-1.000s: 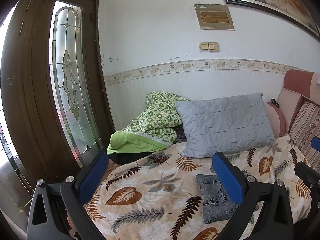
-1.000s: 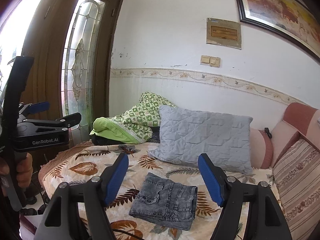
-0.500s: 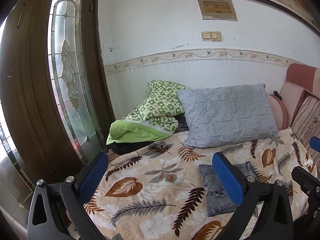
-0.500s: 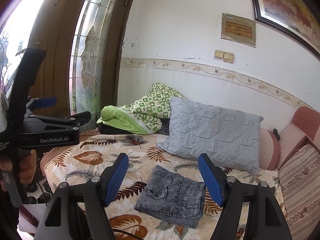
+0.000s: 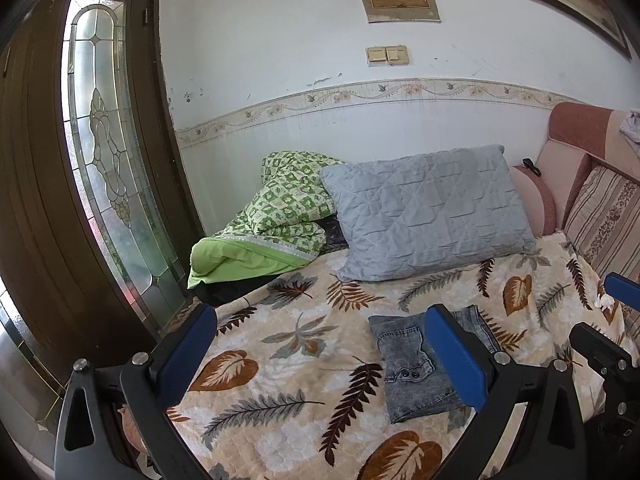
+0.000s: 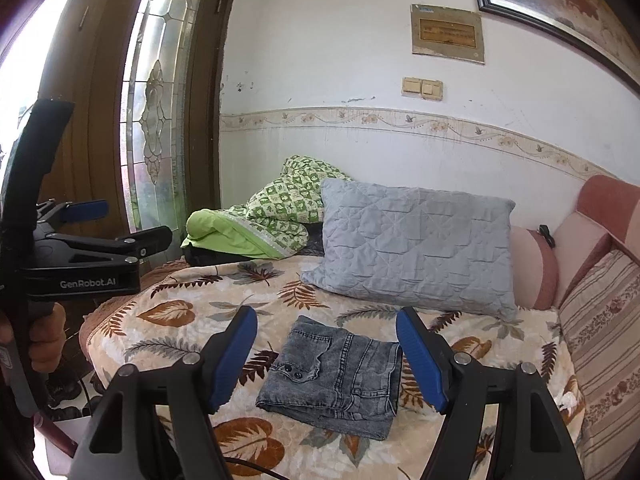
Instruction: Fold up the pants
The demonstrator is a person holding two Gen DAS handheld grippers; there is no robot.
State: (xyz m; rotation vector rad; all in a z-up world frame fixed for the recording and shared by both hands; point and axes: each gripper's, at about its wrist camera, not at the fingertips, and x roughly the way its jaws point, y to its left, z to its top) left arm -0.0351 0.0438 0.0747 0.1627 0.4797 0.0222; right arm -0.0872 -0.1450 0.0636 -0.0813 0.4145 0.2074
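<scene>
One pair of grey washed-denim pants (image 6: 336, 376), folded into a compact rectangle, lay flat on the leaf-patterned bedspread (image 6: 168, 320) near the front edge of the bed, two dark snap buttons facing up at its left end. One right gripper (image 6: 326, 360) hovered above the pants, its blue-padded fingers (image 6: 234, 356) spread wide to either side of the bundle and touching nothing. One left gripper (image 5: 320, 354), held in a person's hand (image 6: 44, 340) at the bed's left edge, likewise stood with fingers well apart and empty, over bare bedspread just left of the pants. One grey quilted pillow (image 6: 412, 244) leaned at the back edge of the bed against the wall. One green patterned blanket (image 6: 276, 212), bunched, sat at the back left corner, touching the pillow. One striped cushion (image 6: 604, 328) lined the right edge. One glazed wooden door (image 6: 160, 120) stood beyond the left edge.
</scene>
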